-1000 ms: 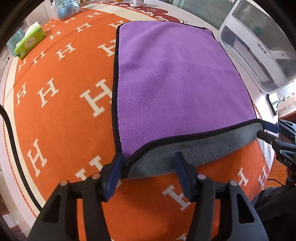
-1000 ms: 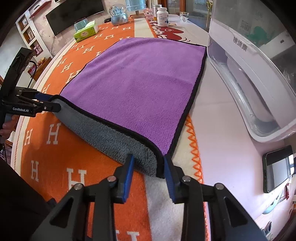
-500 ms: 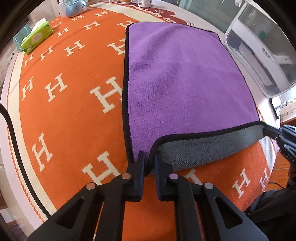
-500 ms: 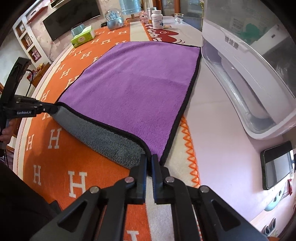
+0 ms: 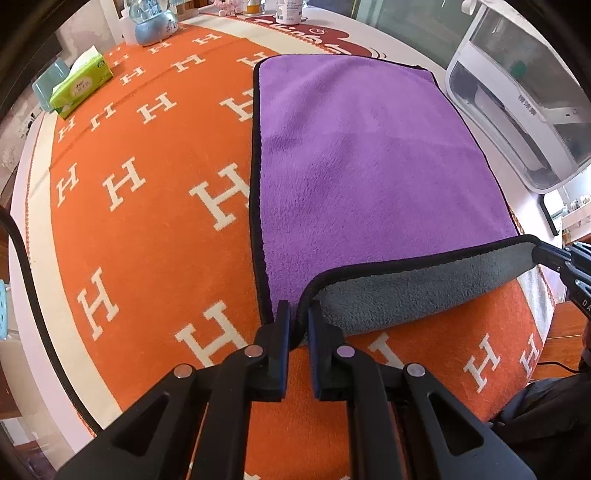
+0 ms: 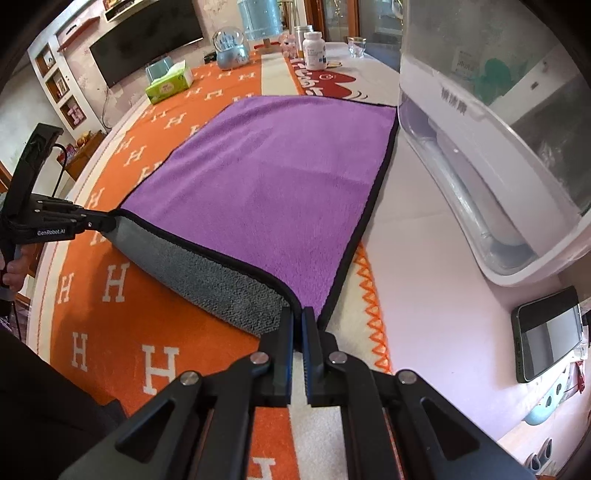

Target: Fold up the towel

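Note:
A purple towel with a black border and grey underside lies flat on an orange table cover with white H letters. My left gripper is shut on the towel's near left corner. My right gripper is shut on the near right corner. The near edge is lifted between them, so the grey underside shows. The towel also shows in the right wrist view. Each gripper shows in the other's view: the right one, the left one.
A large white plastic appliance stands along the towel's right side. A phone lies near the right table edge. A green tissue pack, a snow globe and a white bottle stand at the far end.
Both grippers went from open around the near corners to shut on them. They have since lifted the near edge a little and carried it forward over the towel.

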`<state>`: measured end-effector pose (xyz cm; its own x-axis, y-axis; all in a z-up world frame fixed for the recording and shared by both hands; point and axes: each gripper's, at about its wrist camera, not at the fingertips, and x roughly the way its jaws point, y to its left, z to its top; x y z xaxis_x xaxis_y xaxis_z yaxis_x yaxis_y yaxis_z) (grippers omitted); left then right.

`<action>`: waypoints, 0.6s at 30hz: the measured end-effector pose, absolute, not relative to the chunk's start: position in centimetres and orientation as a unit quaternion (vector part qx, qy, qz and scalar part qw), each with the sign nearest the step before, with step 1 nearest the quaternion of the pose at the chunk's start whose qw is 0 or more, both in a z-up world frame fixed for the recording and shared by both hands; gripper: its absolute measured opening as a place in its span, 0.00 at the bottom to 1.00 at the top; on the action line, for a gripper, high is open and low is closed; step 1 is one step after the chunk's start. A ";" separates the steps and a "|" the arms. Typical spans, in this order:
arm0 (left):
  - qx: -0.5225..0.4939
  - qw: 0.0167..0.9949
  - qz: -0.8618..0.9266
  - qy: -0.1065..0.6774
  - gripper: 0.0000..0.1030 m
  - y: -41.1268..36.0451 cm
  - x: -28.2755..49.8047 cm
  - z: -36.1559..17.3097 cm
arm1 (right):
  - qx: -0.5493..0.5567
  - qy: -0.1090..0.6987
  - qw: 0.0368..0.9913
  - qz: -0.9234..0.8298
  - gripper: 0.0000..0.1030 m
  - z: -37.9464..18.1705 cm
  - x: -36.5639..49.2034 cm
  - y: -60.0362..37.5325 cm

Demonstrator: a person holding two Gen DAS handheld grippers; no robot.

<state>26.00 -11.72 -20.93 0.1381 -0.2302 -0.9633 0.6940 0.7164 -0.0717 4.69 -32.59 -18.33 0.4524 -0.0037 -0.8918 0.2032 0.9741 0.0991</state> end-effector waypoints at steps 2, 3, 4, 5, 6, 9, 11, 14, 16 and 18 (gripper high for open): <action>0.202 0.730 -0.318 0.569 0.06 -11.8 25.8 -20.3 | 0.093 0.514 0.850 -0.061 0.03 -17.8 4.7 -32.6; 0.202 0.732 -0.318 0.568 0.06 -11.9 25.9 -19.9 | 0.095 0.512 0.852 -0.060 0.03 -17.5 4.7 -32.7; 0.203 0.734 -0.319 0.564 0.06 -11.9 25.8 -19.5 | 0.099 0.509 0.853 -0.061 0.03 -17.2 4.7 -32.9; 0.203 0.737 -0.320 0.560 0.06 -12.0 25.8 -19.1 | 0.102 0.506 0.854 -0.063 0.03 -16.8 4.7 -33.1; 0.204 0.741 -0.320 0.554 0.06 -12.1 25.7 -18.6 | 0.102 0.502 0.856 -0.064 0.03 -16.5 4.8 -33.2; 0.199 0.754 -0.318 0.539 0.06 -12.3 25.8 -17.3 | 0.089 0.492 0.864 -0.066 0.03 -15.4 5.2 -33.3; 0.196 0.764 -0.317 0.526 0.06 -12.4 26.0 -16.3 | 0.077 0.484 0.869 -0.071 0.03 -14.6 5.5 -33.4; 0.194 0.780 -0.317 0.504 0.06 -12.7 26.7 -14.6 | 0.063 0.467 0.878 -0.078 0.03 -13.2 6.1 -33.7; 0.187 0.790 -0.317 0.491 0.06 -12.9 27.1 -13.4 | 0.051 0.451 0.887 -0.082 0.03 -12.1 6.5 -33.9; 0.185 0.800 -0.316 0.475 0.06 -13.3 27.8 -12.1 | 0.040 0.435 0.895 -0.086 0.03 -11.1 7.1 -34.2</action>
<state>27.84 -13.30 -12.15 0.3495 -0.3303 -0.8768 0.6820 0.7313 -0.0037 7.12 -34.23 -11.12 0.6067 -0.1201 -0.7858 0.1892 0.9819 -0.0040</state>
